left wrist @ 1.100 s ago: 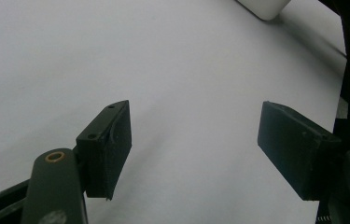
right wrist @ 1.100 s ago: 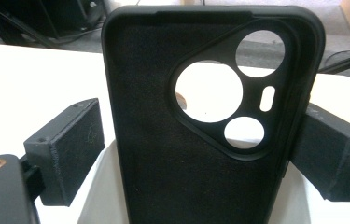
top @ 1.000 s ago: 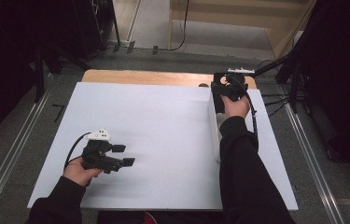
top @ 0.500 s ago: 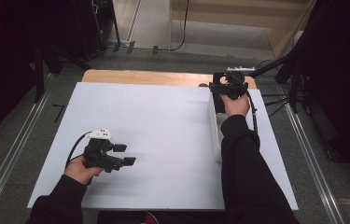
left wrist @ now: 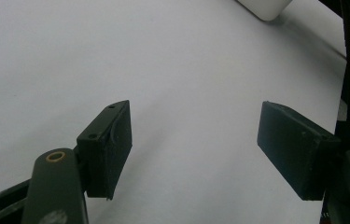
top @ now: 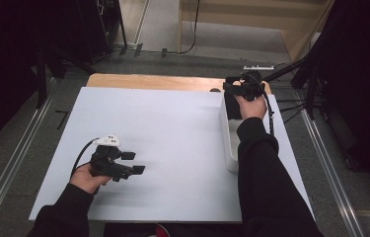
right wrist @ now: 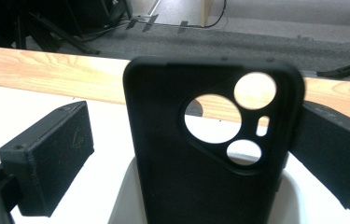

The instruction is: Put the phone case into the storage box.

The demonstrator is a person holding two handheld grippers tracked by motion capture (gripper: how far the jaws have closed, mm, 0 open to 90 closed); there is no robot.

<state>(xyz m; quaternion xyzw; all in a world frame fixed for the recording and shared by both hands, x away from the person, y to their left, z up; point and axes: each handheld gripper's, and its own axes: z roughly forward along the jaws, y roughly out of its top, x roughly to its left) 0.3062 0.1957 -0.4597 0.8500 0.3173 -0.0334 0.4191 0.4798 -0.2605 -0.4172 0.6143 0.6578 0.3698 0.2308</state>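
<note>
A black phone case (right wrist: pixel 163 186) with round camera cut-outs stands upright in a long white tray (top: pixel 230 148) at the table's right side. My right gripper (right wrist: pixel 196 158) is open around the case. Its left jaw stands clear of the case, and its right jaw is partly hidden behind the case's edge. In the high view the right gripper (top: pixel 233 88) sits over the tray's far end, above the case (top: pixel 232 106). My left gripper (top: pixel 134 163) hovers open over the white table top (top: pixel 172 133) near the front left, with nothing between its pads (left wrist: pixel 109 149).
A bare wooden strip (top: pixel 148 81) runs along the table's far edge. Stands and cables (top: pixel 291 74) crowd the floor beyond the right corner. The tray's near corner (left wrist: pixel 263 7) shows far ahead of the left gripper (left wrist: pixel 193 149).
</note>
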